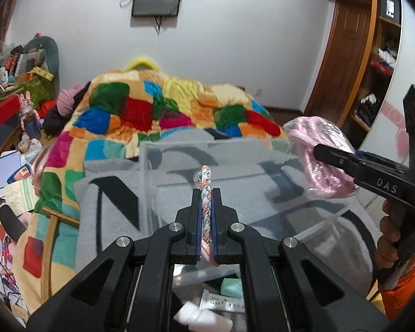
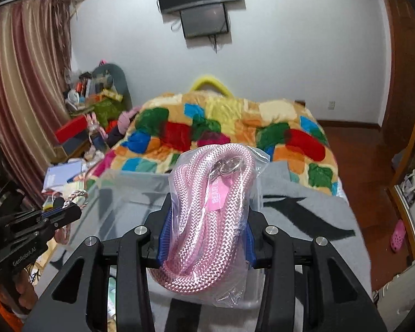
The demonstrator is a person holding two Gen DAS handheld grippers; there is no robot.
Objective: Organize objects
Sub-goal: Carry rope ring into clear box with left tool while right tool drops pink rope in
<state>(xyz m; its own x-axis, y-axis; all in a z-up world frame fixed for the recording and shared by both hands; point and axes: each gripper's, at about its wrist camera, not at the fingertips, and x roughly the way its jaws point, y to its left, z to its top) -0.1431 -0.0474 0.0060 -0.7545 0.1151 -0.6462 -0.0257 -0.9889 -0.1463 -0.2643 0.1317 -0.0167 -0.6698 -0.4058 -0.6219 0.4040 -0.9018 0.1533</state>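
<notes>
While the left gripper [image 1: 206, 193] pinches a pastel braided cord [image 1: 205, 185] above the clear plastic box [image 1: 179, 149], the right gripper [image 2: 206, 221] clamps a bagged pink rope [image 2: 207, 207]. Both are held over the bed's grey blanket [image 2: 304, 193], the rope at the box's far right corner.

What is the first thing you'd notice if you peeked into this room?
Probably the bright patchwork blanket heaped on the bed at the back. Up close, the right claw squeezes a bag of pink rope, while the left claw pinches a pastel braided cord. Both hang over a clear plastic box on the grey cover.
</notes>
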